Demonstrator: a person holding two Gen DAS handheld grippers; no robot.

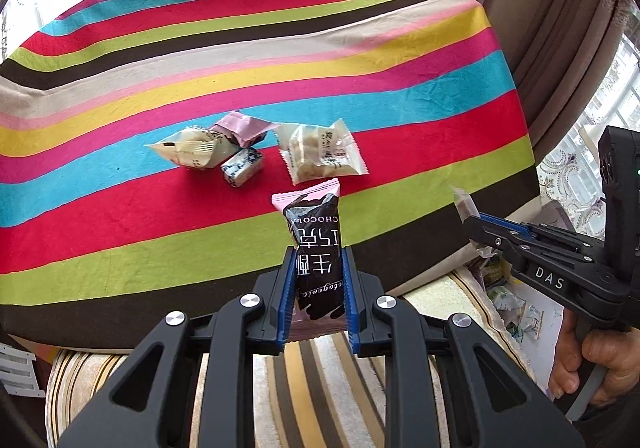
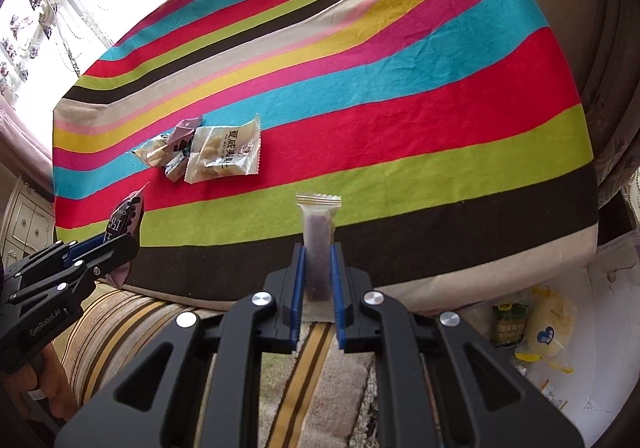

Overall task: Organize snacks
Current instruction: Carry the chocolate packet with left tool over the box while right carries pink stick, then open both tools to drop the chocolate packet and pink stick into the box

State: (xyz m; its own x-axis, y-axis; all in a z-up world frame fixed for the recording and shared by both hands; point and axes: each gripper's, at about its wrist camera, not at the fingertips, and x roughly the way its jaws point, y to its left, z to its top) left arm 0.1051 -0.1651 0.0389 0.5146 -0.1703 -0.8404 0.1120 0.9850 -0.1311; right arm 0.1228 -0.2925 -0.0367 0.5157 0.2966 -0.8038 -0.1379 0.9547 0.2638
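Snacks: two are in my grippers, four lie on the striped cloth [image 1: 360, 59]. My left gripper [image 1: 316, 268] is clamped on a black-and-pink chocolate bar [image 1: 314, 244], which stands up between the blue pads [image 1: 286, 288] with its pink crimped end pointing far. My right gripper [image 2: 318, 276] is clamped on a clear packet [image 2: 318, 232] with a dark filling, likewise upright, its crimped end far. Both grippers sit over the near edge of the cloth, left one to the left, right one to the right, apart from each other; each shows at the side of the other's view. On the cloth, far from the grippers, lies a loose cluster on the red and blue stripes: a cream nut packet [image 1: 320, 151] on the right, a small blue-and-white candy [image 1: 242, 165] just left of it, a second cream packet [image 1: 192, 151] further left, and a pink wrapper [image 1: 242, 127] at the far side, touching or overlapping the left cream packet. Near, under the grippers, a striped rug [image 1: 304, 380]. At near right a white bag [image 2: 600, 328] holds a yellow packet [image 2: 548, 324] and a green one [image 2: 510, 322]. My right hand [image 1: 596, 360] shows on the grip.
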